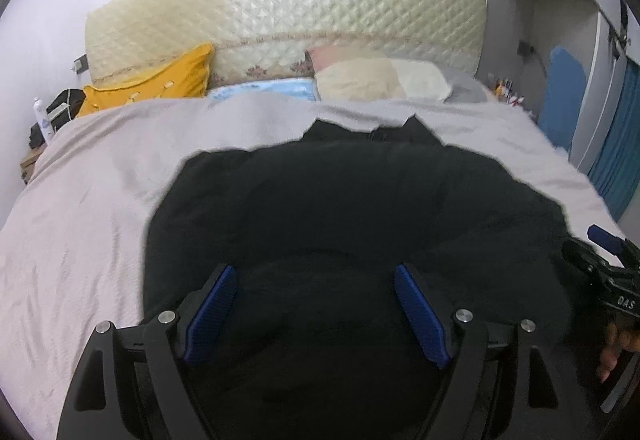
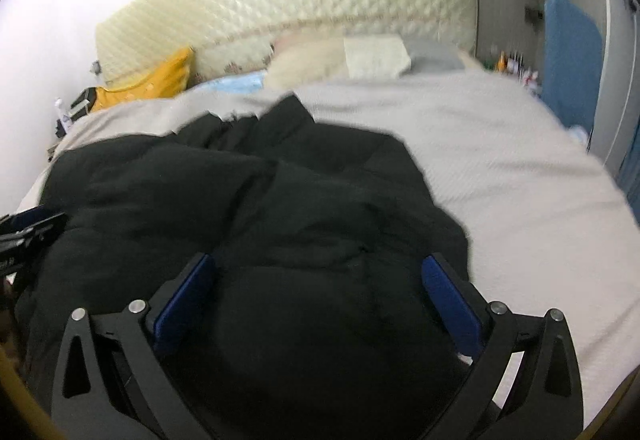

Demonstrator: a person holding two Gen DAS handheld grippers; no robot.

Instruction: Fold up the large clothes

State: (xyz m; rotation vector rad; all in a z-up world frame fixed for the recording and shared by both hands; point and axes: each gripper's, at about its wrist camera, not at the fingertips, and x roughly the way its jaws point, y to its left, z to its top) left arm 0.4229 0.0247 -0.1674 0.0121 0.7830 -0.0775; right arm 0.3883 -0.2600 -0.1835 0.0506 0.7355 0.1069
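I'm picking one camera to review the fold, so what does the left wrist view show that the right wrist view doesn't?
Left wrist only: the left gripper, open over the black garment, and the right gripper at the frame's right edge.

Right wrist only: the right gripper's own wide-open blue fingers, and bare grey cover to the garment's right.

Both: garment, cover, yellow pillow, quilted headboard.
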